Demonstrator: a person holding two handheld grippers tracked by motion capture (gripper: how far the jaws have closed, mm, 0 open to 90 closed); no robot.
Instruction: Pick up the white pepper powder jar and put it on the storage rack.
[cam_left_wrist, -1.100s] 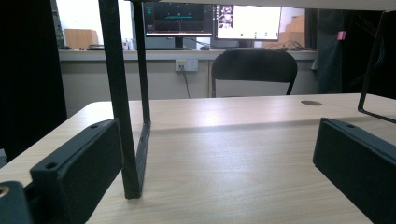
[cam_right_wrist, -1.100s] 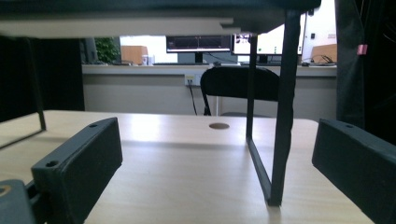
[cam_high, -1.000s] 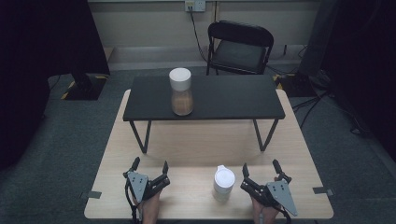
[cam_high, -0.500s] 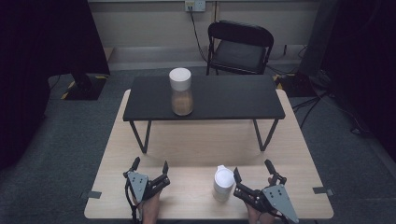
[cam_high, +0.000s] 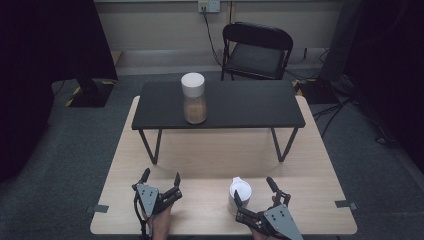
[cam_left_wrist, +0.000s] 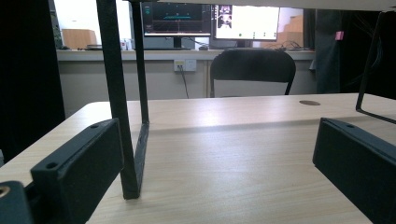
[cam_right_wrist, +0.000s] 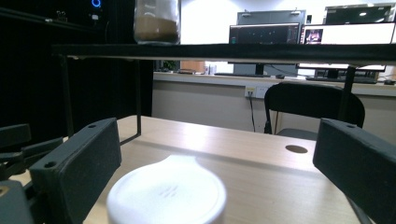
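The right hand-held gripper (cam_high: 256, 194) stood wide open, jaws either side of a white-lidded cup (cam_high: 240, 194) on the bench (cam_high: 210, 155), not yet gripping. The left hand-held gripper (cam_high: 161, 181) rested open, empty. A jar (cam_high: 193, 98) sat untouched on the black shelf (cam_high: 240, 105).

Black metal-legged riser shelf (cam_high: 220, 105) is spanning the light wooden table (cam_high: 210, 150) at 12 o'clock; room beneath is lying open btwn its legs. White lidded cup (cam_high: 240, 192) is sitting btwn right gripper (cam_high: 255, 192) jaws.
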